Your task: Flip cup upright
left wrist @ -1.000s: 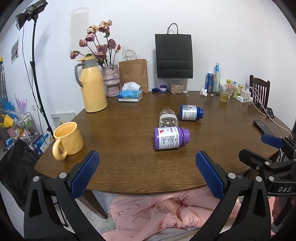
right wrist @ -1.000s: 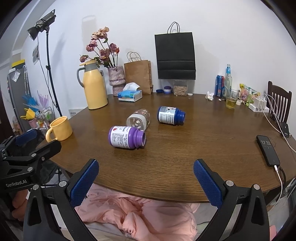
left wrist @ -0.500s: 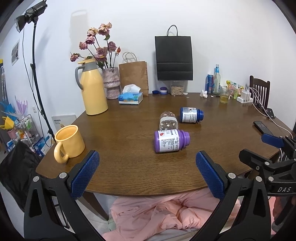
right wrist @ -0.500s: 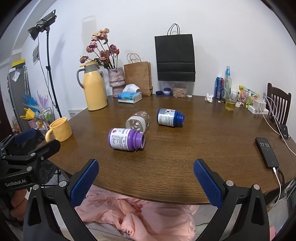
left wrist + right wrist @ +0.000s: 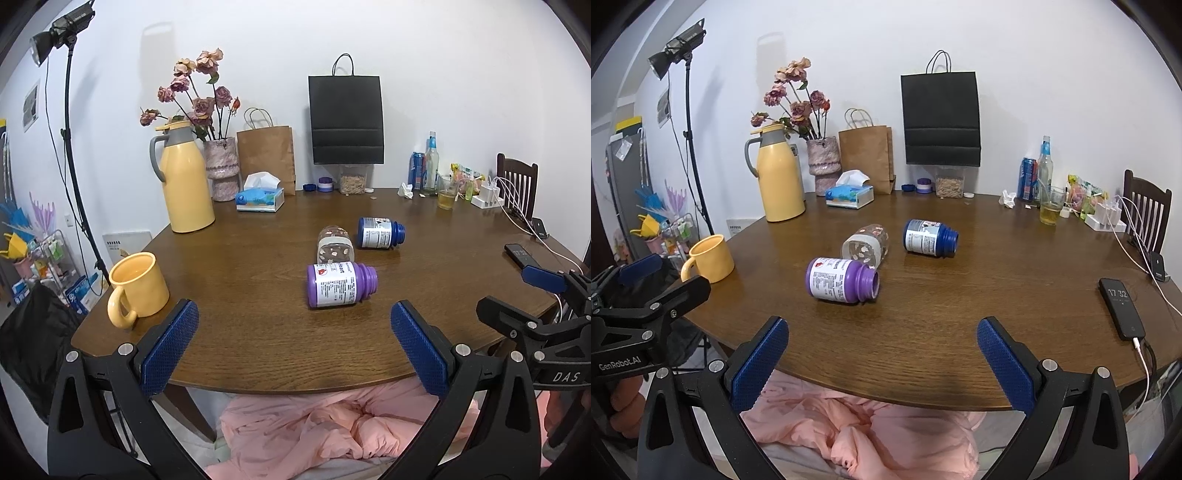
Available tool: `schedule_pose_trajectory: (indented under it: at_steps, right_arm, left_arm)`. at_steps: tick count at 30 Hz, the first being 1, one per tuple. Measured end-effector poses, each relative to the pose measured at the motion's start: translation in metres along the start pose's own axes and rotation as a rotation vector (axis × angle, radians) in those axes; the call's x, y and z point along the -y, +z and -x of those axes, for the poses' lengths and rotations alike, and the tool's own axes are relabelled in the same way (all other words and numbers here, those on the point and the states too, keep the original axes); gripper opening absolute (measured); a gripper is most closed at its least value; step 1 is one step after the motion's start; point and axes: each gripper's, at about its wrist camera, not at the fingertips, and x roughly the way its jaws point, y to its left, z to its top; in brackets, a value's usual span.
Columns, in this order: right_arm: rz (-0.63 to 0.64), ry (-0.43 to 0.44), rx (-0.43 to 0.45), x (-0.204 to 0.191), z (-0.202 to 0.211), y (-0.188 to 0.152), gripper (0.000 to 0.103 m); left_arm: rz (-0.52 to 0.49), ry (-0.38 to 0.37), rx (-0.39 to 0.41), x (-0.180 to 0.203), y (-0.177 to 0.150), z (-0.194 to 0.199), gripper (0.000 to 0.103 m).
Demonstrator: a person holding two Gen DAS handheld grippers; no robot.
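Three containers lie on their sides mid-table: a purple bottle (image 5: pixel 341 284) (image 5: pixel 842 280), a clear patterned glass cup (image 5: pixel 334 245) (image 5: pixel 866 245) behind it, and a blue bottle (image 5: pixel 380 232) (image 5: pixel 929 238) to the right. A yellow mug (image 5: pixel 136 288) (image 5: pixel 709 258) stands upright at the table's left edge. My left gripper (image 5: pixel 293 347) is open and empty, held at the near table edge. My right gripper (image 5: pixel 882 354) is open and empty, also at the near edge. Each gripper shows in the other's view, the right one (image 5: pixel 543 306) and the left one (image 5: pixel 646 291).
A round wooden table (image 5: pixel 258 332). At the back stand a yellow thermos (image 5: pixel 184 184), flower vase (image 5: pixel 221 166), tissue box (image 5: pixel 260 199), paper bags (image 5: pixel 266 155), bottles and a glass of drink (image 5: pixel 445 195). A phone (image 5: pixel 1123 308) with cable lies right. Pink cloth (image 5: pixel 332 428) lies below.
Both grippers have drifted slightly, so the view has shifted a little. The containers and the mug have not moved. Both grippers stay open.
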Motion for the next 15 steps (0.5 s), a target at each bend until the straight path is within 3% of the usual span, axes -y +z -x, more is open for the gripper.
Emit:
schedule_pose_trajectory:
  at_steps: [15]
  right_arm:
    - [0.003,0.010,0.016,0.0000,0.0038,-0.0011,0.103]
  left_arm:
    - [0.022,-0.049,0.034,0.0006,-0.0015,0.0069,0.103]
